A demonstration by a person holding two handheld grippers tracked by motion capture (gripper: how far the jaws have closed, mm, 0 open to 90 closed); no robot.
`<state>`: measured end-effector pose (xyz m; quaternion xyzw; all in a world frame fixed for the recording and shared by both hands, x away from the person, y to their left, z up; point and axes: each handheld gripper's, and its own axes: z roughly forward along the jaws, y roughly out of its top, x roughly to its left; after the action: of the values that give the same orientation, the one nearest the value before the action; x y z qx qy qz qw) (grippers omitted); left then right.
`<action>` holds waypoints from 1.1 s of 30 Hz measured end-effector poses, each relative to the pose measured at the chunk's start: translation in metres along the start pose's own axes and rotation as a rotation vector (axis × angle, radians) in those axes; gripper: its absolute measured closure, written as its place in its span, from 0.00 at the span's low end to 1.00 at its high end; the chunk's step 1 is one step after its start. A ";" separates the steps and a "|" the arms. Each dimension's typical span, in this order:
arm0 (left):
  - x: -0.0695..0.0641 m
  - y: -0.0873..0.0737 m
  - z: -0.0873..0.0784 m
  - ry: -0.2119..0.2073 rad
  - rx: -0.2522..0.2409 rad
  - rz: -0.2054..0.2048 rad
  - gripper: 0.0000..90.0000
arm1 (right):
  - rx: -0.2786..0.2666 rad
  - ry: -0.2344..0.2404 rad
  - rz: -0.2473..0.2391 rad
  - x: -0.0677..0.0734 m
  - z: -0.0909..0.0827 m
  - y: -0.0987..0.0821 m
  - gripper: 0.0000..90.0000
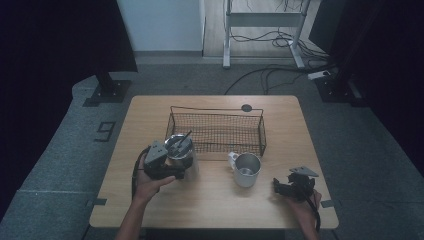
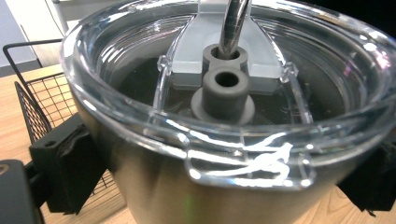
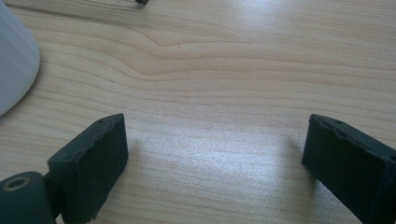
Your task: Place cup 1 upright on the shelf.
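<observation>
We've got the left hand-held gripper (image 1: 176, 171) clamped on the steel tumbler (image 1: 181, 156) at the desk's (image 1: 210, 200) near left, just before the wire basket (image 1: 216, 131), so we keep it upright, straw (image 1: 183, 139) steady, while the right hand-held gripper (image 1: 285, 189) rests with jaws apart.

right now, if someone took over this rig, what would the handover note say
Left gripper: jaws closed around the steel tumbler, pads against its sides; the clear lid is on and a metal straw stands in it.
Right gripper: jaws open with nothing between them, low over the table near the right front corner.
Tumbler sits just in front of the wire basket, at its left end. White mug stands apart, in front of the basket's right half.
Done: tumbler gripped.
Left: basket holds nothing yet; tumbler probably goes in next, mug untouched.
</observation>
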<state>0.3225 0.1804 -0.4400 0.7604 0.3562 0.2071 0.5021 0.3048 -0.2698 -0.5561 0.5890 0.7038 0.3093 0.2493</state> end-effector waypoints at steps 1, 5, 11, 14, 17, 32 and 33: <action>0.000 0.002 0.001 0.001 0.000 0.002 0.05 | 0.000 0.000 0.000 0.000 0.000 0.000 0.07; 0.001 0.005 0.001 0.003 -0.004 0.005 0.05 | 0.000 0.000 0.000 0.000 0.000 0.000 0.07; 0.002 0.011 0.001 0.003 -0.011 0.008 0.05 | 0.000 0.000 0.000 0.000 0.000 0.000 0.07; 0.003 0.015 0.001 0.002 -0.016 0.008 0.05 | 0.000 0.000 0.000 0.000 0.000 0.000 0.07; 0.003 0.018 0.001 0.001 -0.019 0.010 0.05 | 0.000 0.000 0.000 0.000 0.000 0.000 0.07; 0.007 0.027 0.005 0.002 -0.020 0.006 0.05 | 0.000 0.000 0.000 0.000 0.000 0.000 0.07; 0.007 0.027 0.005 0.002 -0.020 0.006 0.05 | 0.000 0.000 0.000 0.000 0.000 0.000 0.07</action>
<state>0.3398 0.1759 -0.4180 0.7563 0.3523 0.2131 0.5085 0.3048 -0.2698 -0.5561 0.5891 0.7037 0.3093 0.2492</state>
